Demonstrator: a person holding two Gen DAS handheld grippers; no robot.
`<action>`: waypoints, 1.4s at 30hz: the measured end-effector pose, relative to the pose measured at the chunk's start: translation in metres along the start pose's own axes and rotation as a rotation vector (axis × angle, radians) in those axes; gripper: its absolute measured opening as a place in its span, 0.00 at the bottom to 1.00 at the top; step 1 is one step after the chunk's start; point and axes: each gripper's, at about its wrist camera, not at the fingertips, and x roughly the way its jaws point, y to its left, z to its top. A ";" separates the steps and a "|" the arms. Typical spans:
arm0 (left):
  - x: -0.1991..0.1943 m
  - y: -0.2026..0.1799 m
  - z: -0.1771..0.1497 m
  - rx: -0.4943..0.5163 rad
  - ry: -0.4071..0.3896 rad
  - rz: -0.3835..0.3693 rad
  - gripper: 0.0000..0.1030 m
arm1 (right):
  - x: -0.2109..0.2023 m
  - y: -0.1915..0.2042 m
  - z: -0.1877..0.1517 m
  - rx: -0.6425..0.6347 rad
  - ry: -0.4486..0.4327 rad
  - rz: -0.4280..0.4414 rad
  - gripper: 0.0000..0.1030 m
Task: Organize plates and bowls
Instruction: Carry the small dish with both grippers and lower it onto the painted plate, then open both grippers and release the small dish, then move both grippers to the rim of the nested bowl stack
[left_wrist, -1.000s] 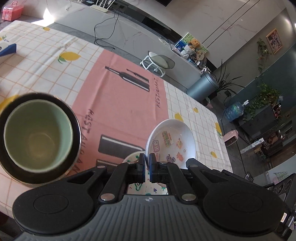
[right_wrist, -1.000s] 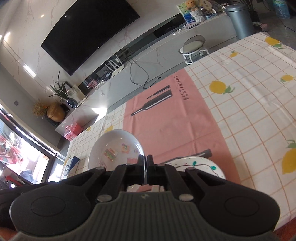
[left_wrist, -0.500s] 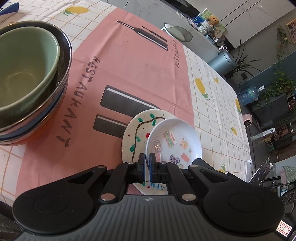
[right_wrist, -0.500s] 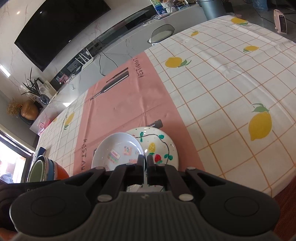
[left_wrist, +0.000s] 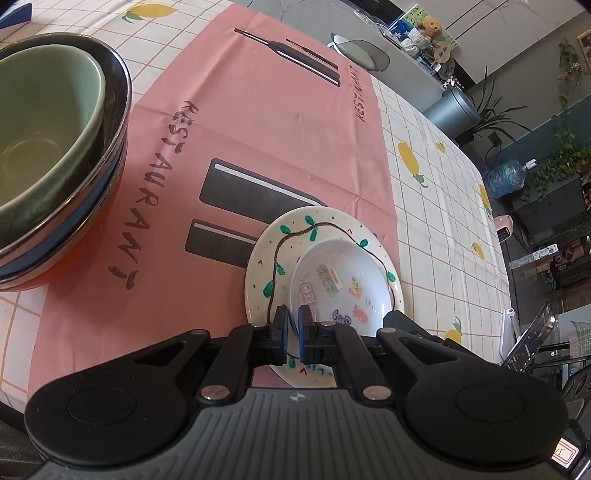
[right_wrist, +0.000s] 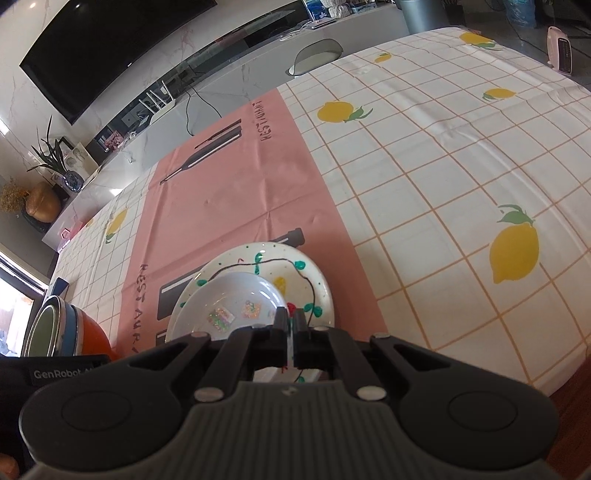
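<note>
A small white sticker plate (left_wrist: 343, 284) rests on a larger white plate with a painted vine (left_wrist: 269, 258) near the table's front edge. My left gripper (left_wrist: 293, 325) is shut on the small plate's near-left rim. My right gripper (right_wrist: 291, 325) is shut on the same small plate (right_wrist: 229, 302) at its right rim, over the vine plate (right_wrist: 314, 280). A stack of bowls, green innermost (left_wrist: 40, 147), stands at the left; it also shows in the right wrist view (right_wrist: 62, 328).
The table wears a checked lemon cloth (right_wrist: 443, 155) with a pink restaurant runner (left_wrist: 258, 122). The table's front edge (right_wrist: 554, 384) is close. A stool (left_wrist: 362, 53) and a bin (left_wrist: 450, 110) stand beyond the far side.
Both grippers have carried the small sticker plate down from mid-air onto the vine plate. The bowl stack has shifted toward the left of the left wrist view.
</note>
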 end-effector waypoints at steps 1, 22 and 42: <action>0.000 0.000 0.000 0.004 -0.003 0.006 0.04 | 0.000 0.001 0.000 -0.005 -0.001 -0.002 0.00; -0.033 -0.009 -0.009 0.114 -0.207 0.026 0.75 | -0.033 0.006 0.001 -0.093 -0.101 0.043 0.46; 0.000 0.016 -0.028 0.094 -0.281 0.037 0.65 | 0.000 -0.037 -0.013 0.001 -0.112 0.084 0.51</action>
